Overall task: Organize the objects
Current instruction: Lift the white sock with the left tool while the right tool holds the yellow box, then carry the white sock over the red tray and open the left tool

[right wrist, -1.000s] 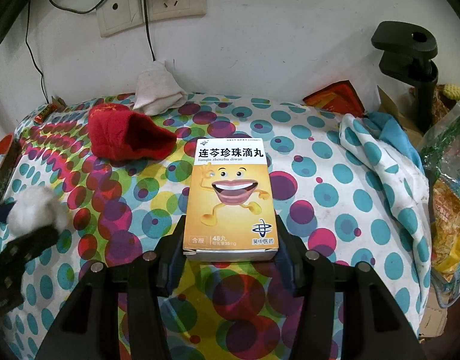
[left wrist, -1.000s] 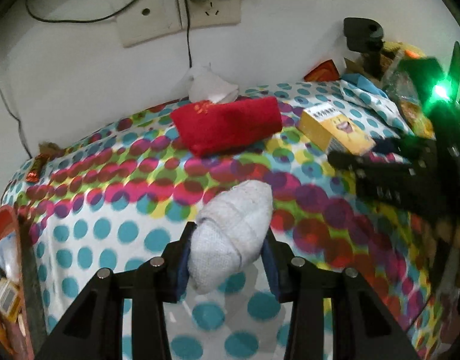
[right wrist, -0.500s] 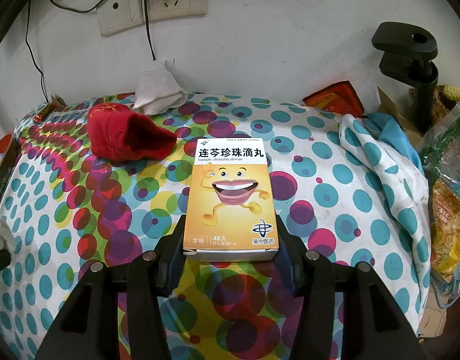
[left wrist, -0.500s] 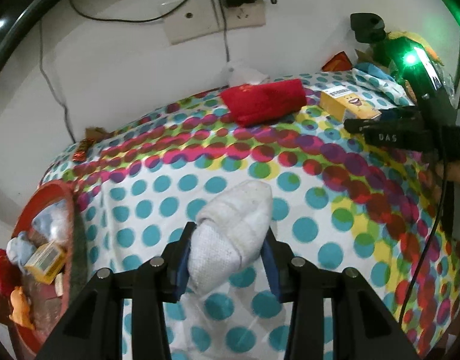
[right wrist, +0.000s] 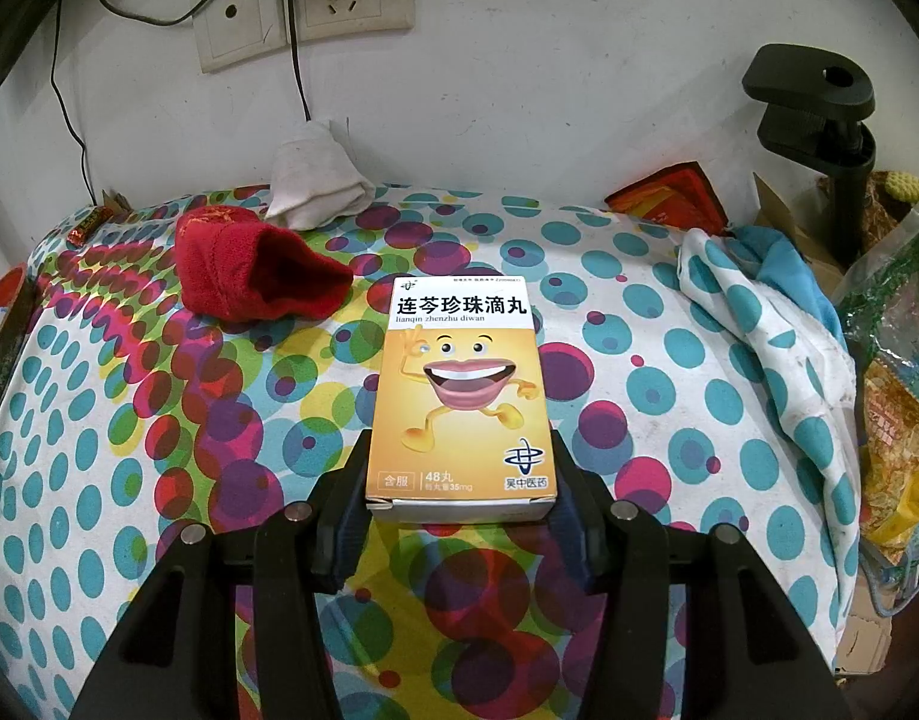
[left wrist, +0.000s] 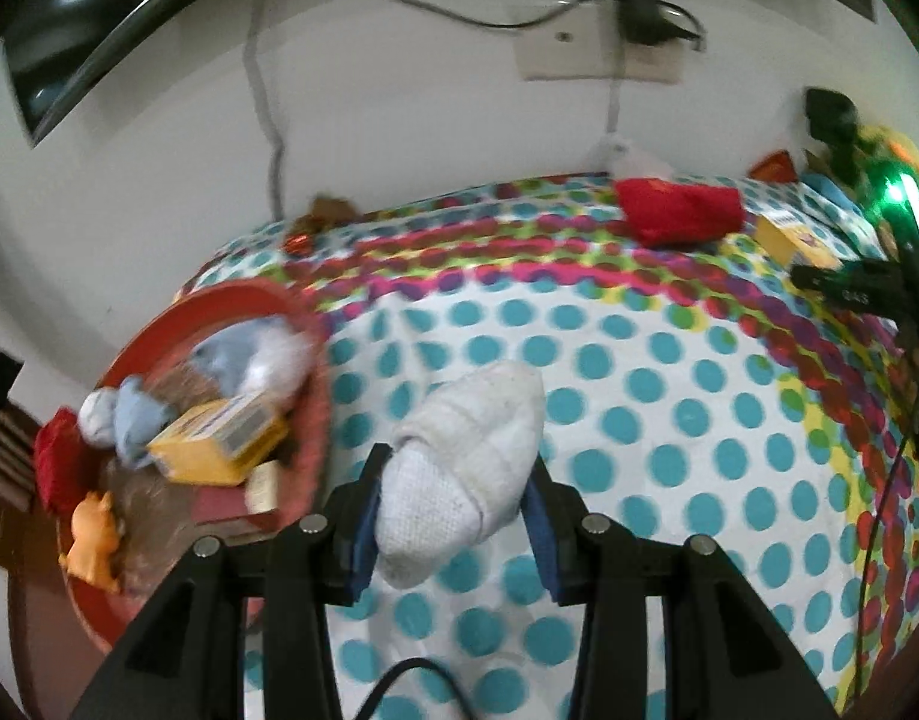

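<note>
My left gripper (left wrist: pixel 453 516) is shut on a rolled white sock (left wrist: pixel 468 456) and holds it above the dotted tablecloth, just right of a red basket (left wrist: pixel 315 360). The basket holds a yellow box (left wrist: pixel 219 444), blue and white socks and an orange toy. My right gripper (right wrist: pixel 459 498) is shut on a yellow medicine box (right wrist: pixel 459 390) that lies flat on the cloth. A red sock (right wrist: pixel 249 276) lies beyond it to the left; it also shows in the left wrist view (left wrist: pixel 678 210). A white sock (right wrist: pixel 315 180) lies by the wall.
A wall with sockets (right wrist: pixel 303 18) and cables stands behind the table. A black clamp (right wrist: pixel 819 120), snack bags (right wrist: pixel 897 420) and a bunched dotted cloth (right wrist: pixel 759 312) crowd the right edge. A red packet (right wrist: pixel 669 198) lies at the back. The right gripper shows at the right in the left wrist view (left wrist: pixel 849 288).
My left gripper has swung left with the white sock, bringing the red basket close on its left. The right gripper and medicine box have not moved.
</note>
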The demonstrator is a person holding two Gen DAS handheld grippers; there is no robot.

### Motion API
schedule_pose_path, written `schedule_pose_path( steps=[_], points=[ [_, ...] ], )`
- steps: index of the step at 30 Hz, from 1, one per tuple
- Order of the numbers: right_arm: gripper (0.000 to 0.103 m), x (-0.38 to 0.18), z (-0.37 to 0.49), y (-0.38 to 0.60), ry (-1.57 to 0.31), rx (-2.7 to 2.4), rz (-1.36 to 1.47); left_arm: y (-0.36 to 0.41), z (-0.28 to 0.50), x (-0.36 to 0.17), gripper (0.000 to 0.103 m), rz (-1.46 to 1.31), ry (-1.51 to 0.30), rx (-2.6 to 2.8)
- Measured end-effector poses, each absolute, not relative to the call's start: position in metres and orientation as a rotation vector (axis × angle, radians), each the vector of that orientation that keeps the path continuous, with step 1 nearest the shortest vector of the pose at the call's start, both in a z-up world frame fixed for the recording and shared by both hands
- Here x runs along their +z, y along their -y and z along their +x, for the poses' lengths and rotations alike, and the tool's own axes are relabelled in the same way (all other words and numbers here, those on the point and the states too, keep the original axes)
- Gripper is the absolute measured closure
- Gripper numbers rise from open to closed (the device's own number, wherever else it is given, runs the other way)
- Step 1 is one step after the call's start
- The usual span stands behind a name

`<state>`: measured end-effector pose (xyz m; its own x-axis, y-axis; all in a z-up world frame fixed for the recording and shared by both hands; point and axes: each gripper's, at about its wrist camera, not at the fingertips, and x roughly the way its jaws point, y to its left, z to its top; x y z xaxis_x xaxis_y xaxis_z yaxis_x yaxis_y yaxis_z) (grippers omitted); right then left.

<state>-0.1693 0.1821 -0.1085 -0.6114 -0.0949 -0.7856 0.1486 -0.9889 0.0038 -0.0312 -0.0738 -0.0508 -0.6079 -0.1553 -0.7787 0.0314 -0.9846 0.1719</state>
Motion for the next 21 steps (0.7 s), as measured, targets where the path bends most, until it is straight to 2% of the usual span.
schedule_pose_path(
  steps=[21],
  points=[
    [0.053, -0.106, -0.169, -0.181, -0.097, -2.704, 1.314, 0.254, 0.025, -0.032, 0.061, 1.217, -0.206, -2.387]
  ],
)
